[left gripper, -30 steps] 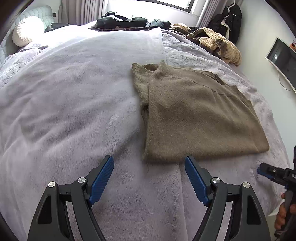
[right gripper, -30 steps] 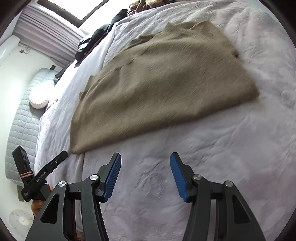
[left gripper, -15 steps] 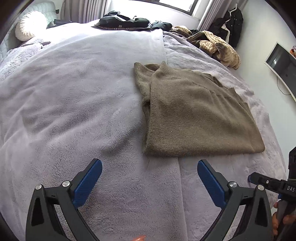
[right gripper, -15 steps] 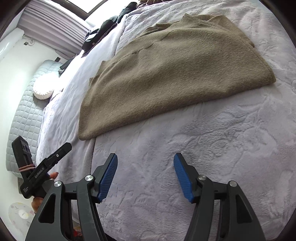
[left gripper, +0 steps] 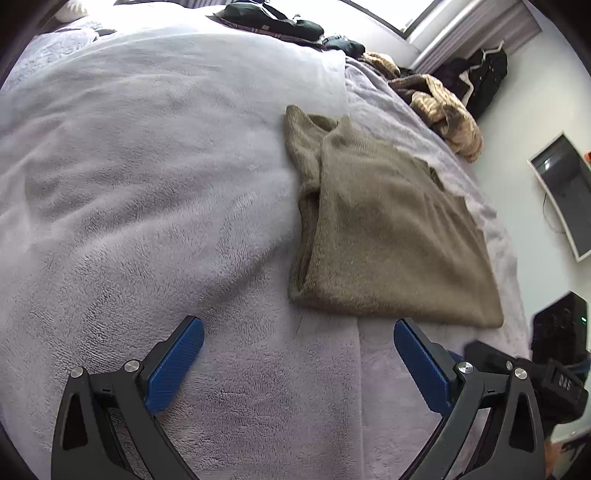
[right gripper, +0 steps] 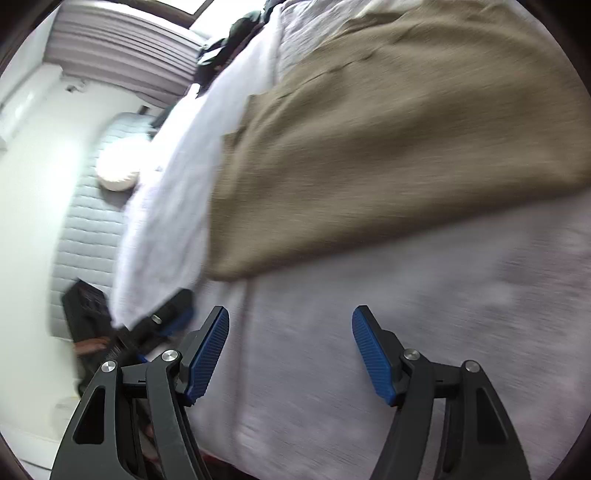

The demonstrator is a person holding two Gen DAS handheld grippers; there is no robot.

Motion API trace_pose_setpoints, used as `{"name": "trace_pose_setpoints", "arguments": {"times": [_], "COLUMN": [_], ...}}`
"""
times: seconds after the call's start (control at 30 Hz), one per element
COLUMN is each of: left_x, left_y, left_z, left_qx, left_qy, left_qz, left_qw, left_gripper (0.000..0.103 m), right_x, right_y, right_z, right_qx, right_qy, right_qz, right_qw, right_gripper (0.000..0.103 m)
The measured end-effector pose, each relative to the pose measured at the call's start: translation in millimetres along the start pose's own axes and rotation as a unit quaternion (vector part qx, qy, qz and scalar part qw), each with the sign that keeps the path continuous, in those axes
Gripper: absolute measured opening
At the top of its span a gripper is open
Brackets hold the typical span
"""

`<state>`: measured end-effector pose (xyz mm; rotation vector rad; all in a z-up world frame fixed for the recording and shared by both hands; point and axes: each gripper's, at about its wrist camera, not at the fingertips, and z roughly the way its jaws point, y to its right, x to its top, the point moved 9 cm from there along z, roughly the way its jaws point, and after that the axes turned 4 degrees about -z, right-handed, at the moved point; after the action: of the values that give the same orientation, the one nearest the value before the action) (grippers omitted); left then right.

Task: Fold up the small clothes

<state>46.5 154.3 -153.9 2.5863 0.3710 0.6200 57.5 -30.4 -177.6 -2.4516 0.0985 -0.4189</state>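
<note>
The brown sweater lies flat on the bed, already folded into a long rectangle with 1 sleeve tucked under along its left side, its near hem facing both tools. Just short of that hem the left gripper hangs over the pale blanket with its jaws spread wide and nothing between them; its blue pads are near the sweater's left corner but not touching it. The right gripper is also wide and empty, low over the blanket close to the hem (its view is smeared, so the exact gap is hard to judge). To my eye the step in hand is catching the 2 near corners for another fold. Done well, each tool would bite through every layer at its corner, not only the top one, lift together and level, and carry the hem toward the collar so the edges meet squarely; the knit looks soft and thick, so a shallow pinch might slip. Farther off, a heap of dark clothes and a tan striped garment lie at the bed's far edge.
</note>
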Motion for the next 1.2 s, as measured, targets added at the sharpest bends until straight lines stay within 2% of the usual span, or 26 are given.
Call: {"name": "trace_pose_setpoints", "arguments": {"times": [0.2,0.4,0.47,0.5,0.53,0.6,0.77,0.87,1.0,1.07,1.1,1.2], "left_x": [3,9,11,12,12,14,22,32,41,44,45,49], "left_y": [-5,-9,-9,-8,-7,-4,4,3,5,6,6,9], "left_z": [-7,-8,-5,-4,-3,-2,1,7,12,13,13,15], "left_qx": [-0.014,-0.041,-0.050,-0.054,-0.057,-0.066,-0.106,-0.111,-0.121,-0.123,-0.126,-0.152], "left_qy": [0.006,0.005,0.002,0.000,-0.001,-0.002,-0.004,-0.003,-0.002,-0.002,-0.002,-0.010], "left_qz": [-0.011,-0.030,-0.035,-0.038,-0.039,-0.041,-0.051,-0.066,-0.078,-0.077,-0.077,-0.082], "left_qw": [0.9998,0.9987,0.9981,0.9978,0.9976,0.9970,0.9930,0.9916,0.9896,0.9894,0.9890,0.9850], "left_gripper": [0.103,0.103,0.103,0.103,0.103,0.103,0.103,0.103,0.103,0.103,0.103,0.103], "right_x": [15,22,27,29,32,37,44,40,35,31,31,37], "right_y": [-22,-11,-5,-3,-2,-3,-29,-35,-30,-23,-23,-24], "right_z": [46,69,71,71,72,71,60,66,89,104,109,112], "right_qx": [0.077,0.095,0.102,0.106,0.112,0.114,0.140,0.107,0.105,0.102,0.111,0.122], "right_qy": [-0.012,-0.001,0.011,0.017,0.021,0.028,0.045,0.029,0.007,-0.010,-0.007,0.019], "right_qz": [0.048,0.112,0.134,0.142,0.147,0.144,0.080,0.036,0.056,0.078,0.085,0.100], "right_qw": [0.996,0.989,0.986,0.984,0.982,0.983,0.986,0.993,0.993,0.992,0.990,0.987], "right_gripper": [0.073,0.070,0.060,0.048,0.031,0.011,0.010,0.010,0.015,0.036,0.051,0.052]}}
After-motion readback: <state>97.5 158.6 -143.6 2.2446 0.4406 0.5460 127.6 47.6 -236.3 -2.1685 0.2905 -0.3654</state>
